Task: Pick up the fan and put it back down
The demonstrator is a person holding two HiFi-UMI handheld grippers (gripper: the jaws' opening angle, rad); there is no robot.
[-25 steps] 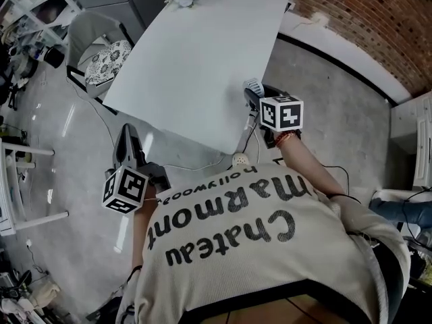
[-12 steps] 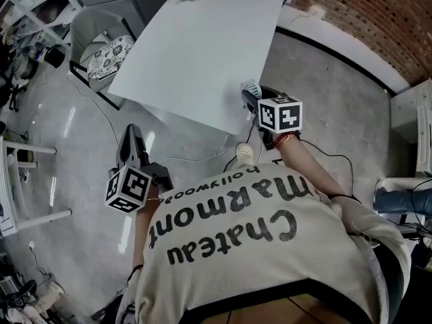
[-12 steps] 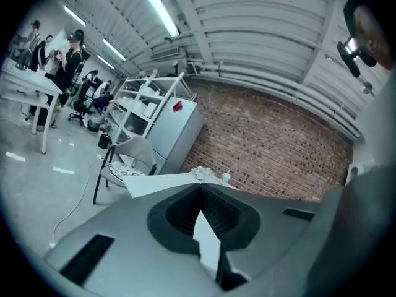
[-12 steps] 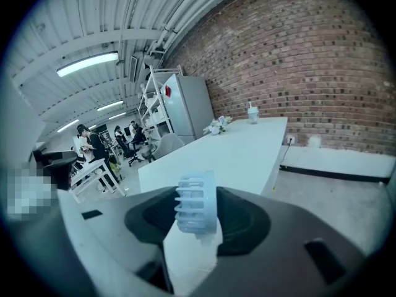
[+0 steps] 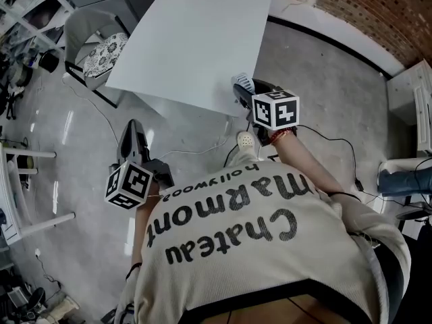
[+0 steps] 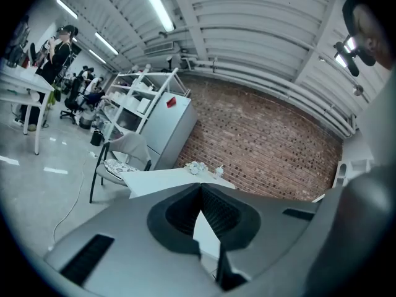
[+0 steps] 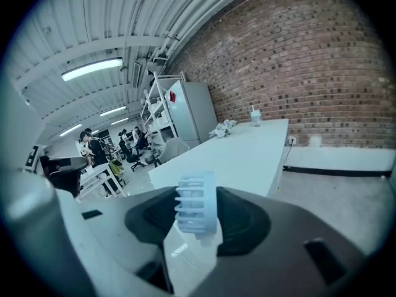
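Table (image 5: pixel 196 39) ahead; fan (image 7: pixel 197 203) clamped in right hand-held gripper (image 5: pixel 240 94).

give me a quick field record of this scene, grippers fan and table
right hand-held gripper: shut on the fan
fan: small, pale blue, off the table, by its near corner
left hand-held gripper: shut, nothing between the jaws
table: white, flowers and a cup at its far end

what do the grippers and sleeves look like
Both the left gripper and right gripper have dark grey bodies with black ribbed pads, and each carries a white cube with black square markers. The person wears a cream sweater with black lettering and a red bracelet at the right wrist.
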